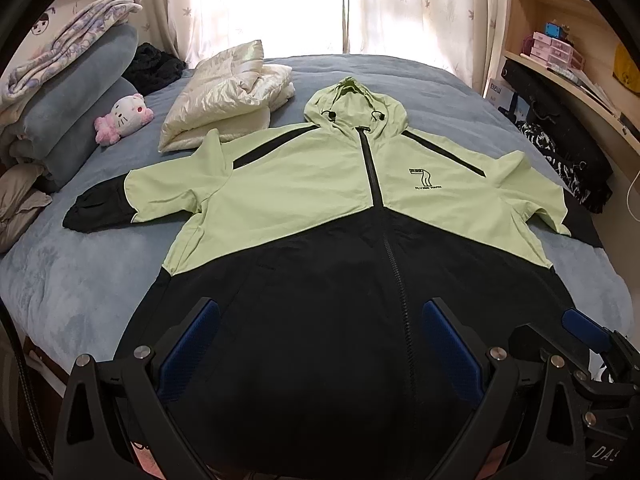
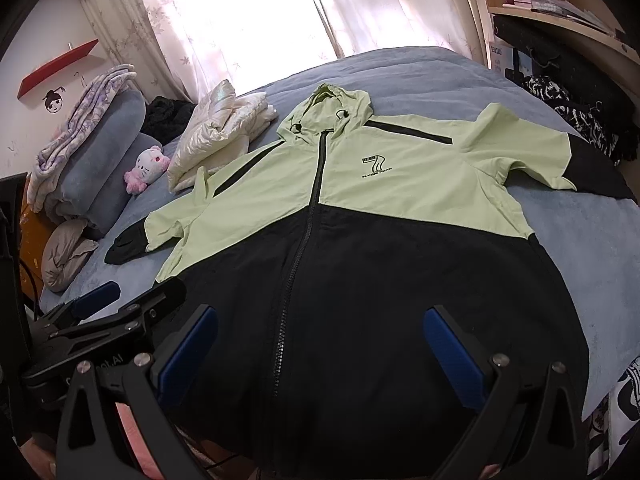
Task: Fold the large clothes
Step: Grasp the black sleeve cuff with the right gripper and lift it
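Observation:
A large hooded jacket point(image 1: 304, 200), pale green above and black below, lies flat and face up on the blue bed point(image 1: 80, 280), zipped, sleeves spread to both sides, hood toward the window. It also shows in the right wrist view point(image 2: 400, 184). My left gripper point(image 1: 320, 344) is open and empty above the jacket's black hem, left of the zip. My right gripper point(image 2: 324, 348) is open and empty above the hem, right of the zip. The right gripper also shows at the right edge of the left wrist view point(image 1: 584, 328), and the left gripper shows in the right wrist view point(image 2: 108, 300).
A folded cream puffer jacket point(image 1: 228, 96) lies beyond the left sleeve. A Hello Kitty plush point(image 1: 124, 118) and stacked blankets point(image 1: 72, 92) sit at the bed's left. Dark patterned clothes point(image 1: 560, 160) lie at the right edge. Shelves point(image 1: 560, 40) stand right, curtains point(image 1: 280, 0) behind.

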Action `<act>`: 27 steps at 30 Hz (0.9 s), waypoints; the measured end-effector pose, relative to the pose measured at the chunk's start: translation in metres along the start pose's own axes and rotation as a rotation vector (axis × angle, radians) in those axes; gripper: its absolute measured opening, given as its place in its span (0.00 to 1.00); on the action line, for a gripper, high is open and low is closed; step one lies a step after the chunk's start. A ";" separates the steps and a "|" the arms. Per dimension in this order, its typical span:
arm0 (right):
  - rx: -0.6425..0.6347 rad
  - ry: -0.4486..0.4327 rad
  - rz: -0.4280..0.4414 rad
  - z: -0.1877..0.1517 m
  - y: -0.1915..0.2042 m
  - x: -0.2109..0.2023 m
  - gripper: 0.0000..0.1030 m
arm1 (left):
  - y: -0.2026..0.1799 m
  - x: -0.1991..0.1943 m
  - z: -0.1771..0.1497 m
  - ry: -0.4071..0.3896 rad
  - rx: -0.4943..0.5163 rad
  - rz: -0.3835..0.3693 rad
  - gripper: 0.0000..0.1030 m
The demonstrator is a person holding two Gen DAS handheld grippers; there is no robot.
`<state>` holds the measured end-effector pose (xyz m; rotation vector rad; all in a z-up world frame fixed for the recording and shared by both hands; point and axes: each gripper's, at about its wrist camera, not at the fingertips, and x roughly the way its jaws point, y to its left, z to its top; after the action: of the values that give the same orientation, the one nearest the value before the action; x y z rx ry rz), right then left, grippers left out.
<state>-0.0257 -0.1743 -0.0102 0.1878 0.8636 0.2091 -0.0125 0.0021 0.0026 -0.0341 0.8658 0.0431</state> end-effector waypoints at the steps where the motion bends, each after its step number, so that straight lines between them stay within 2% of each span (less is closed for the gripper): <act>1: -0.002 0.000 -0.001 0.000 0.002 -0.001 1.00 | -0.001 -0.001 0.002 0.000 0.004 -0.005 0.97; 7: -0.037 -0.009 -0.009 0.015 0.015 -0.011 1.00 | -0.009 -0.011 0.030 -0.027 0.028 -0.035 0.97; 14: -0.074 -0.039 -0.040 0.066 0.002 -0.032 1.00 | -0.024 -0.027 0.080 -0.084 0.048 -0.087 0.98; 20: -0.120 -0.134 -0.171 0.112 -0.015 -0.055 1.00 | -0.046 -0.028 0.129 -0.106 0.073 -0.133 0.99; 25: -0.153 -0.223 -0.318 0.150 -0.045 -0.075 1.00 | -0.073 -0.021 0.168 -0.142 0.089 -0.178 0.99; 27: -0.146 -0.239 -0.343 0.165 -0.064 -0.079 1.00 | -0.087 -0.016 0.181 -0.153 0.100 -0.205 0.99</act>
<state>0.0581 -0.2696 0.1366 -0.0720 0.6276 -0.0715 0.1187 -0.0769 0.1330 -0.0254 0.7068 -0.1877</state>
